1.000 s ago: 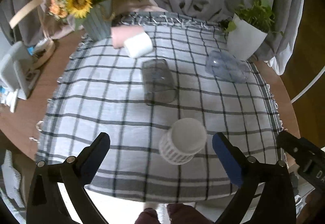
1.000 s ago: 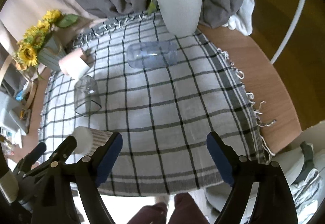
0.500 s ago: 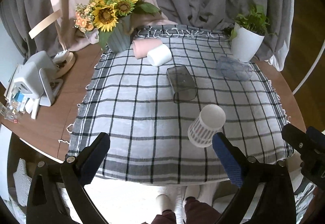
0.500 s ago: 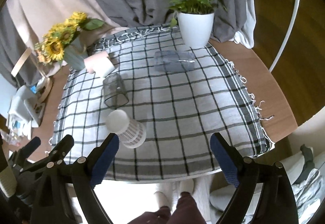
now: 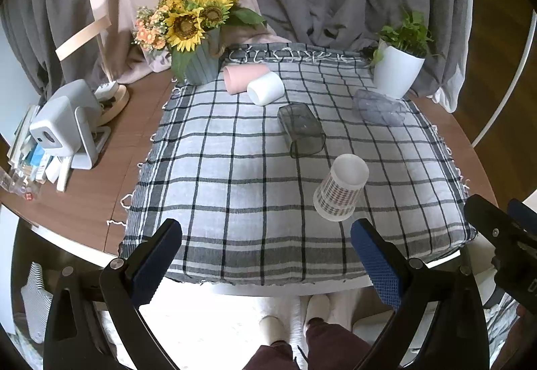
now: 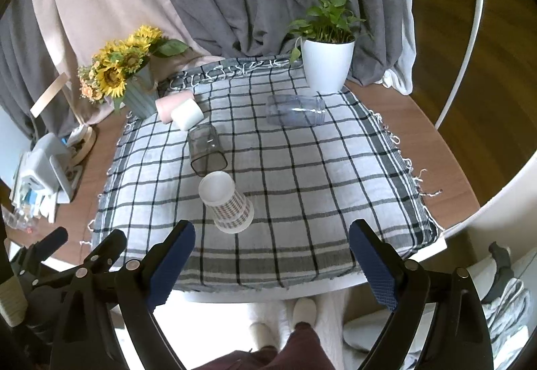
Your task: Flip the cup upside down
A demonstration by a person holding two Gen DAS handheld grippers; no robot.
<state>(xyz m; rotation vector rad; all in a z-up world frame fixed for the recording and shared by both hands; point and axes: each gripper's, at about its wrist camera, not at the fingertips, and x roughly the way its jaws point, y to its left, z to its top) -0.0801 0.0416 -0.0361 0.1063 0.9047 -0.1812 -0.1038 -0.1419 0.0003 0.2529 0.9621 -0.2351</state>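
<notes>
Grey and pale pink curtains hang behind a round wooden table [image 5: 141, 131] that carries a checked grey-and-white cloth [image 5: 235, 175].

At the far left corner of the cloth stands a vase of sunflowers [image 5: 198, 34], and at the far right corner a white pot with a green plant [image 5: 396, 74]. Just beside the vase lie a pink cup [image 5: 241, 76] and a white cup [image 5: 265, 89], both on their sides and touching each other. Nearer the middle a smoky clear tumbler [image 5: 302, 130] lies on its side, and a clear bluish jar [image 5: 377, 106] lies on its side close to the plant pot. On the bare wood off the cloth's left edge sits a small grey device on a stand [image 5: 63, 125].

The patterned paper cup [image 5: 340, 187] stands upside down on the cloth, wide rim down and white base up, toward the near edge and right of the middle.

The left gripper [image 5: 265, 256] hangs above the cloth's near edge with its jaws spread wide and nothing between them; the cup stands apart from it, just beyond its right finger [image 5: 376, 262].

The right gripper [image 6: 270, 256] is likewise spread wide and empty over the near edge; in its view the cup [image 6: 226, 202] stands just beyond its left finger [image 6: 173, 261], not touching it.
</notes>
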